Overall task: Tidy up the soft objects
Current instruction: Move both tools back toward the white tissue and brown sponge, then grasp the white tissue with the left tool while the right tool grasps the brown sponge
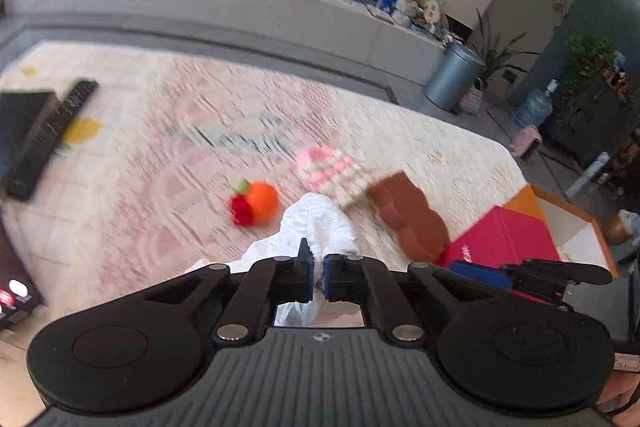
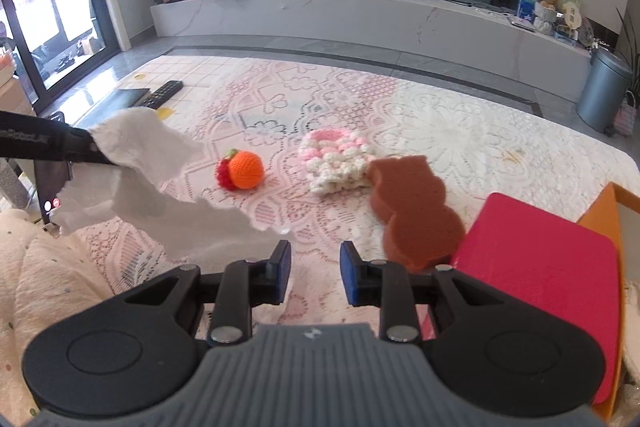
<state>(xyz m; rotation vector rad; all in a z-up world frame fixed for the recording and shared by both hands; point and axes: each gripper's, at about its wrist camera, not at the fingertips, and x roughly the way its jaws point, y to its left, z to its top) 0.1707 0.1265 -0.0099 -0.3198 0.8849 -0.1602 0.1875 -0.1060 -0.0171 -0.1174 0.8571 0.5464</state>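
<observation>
My left gripper (image 1: 318,277) is shut on a white cloth (image 1: 316,223) and holds it above the lace-covered table; the right wrist view shows the cloth (image 2: 148,183) hanging from the left gripper at the left. My right gripper (image 2: 315,273) is open and empty, its left pad beside the cloth's lower edge. An orange crochet ball with a red flower (image 2: 242,171) lies mid-table. A pink-and-white crochet piece (image 2: 336,159) lies beyond, touching a brown sponge (image 2: 412,211). They also show in the left wrist view: ball (image 1: 260,203), crochet piece (image 1: 332,171), sponge (image 1: 412,223).
A pink box (image 2: 540,267) and an orange-rimmed box (image 1: 568,215) stand at the right. A remote (image 2: 162,94) and a dark tablet (image 2: 124,98) lie far left. A phone (image 1: 12,291) is at the left edge. A bin (image 2: 604,91) stands on the floor.
</observation>
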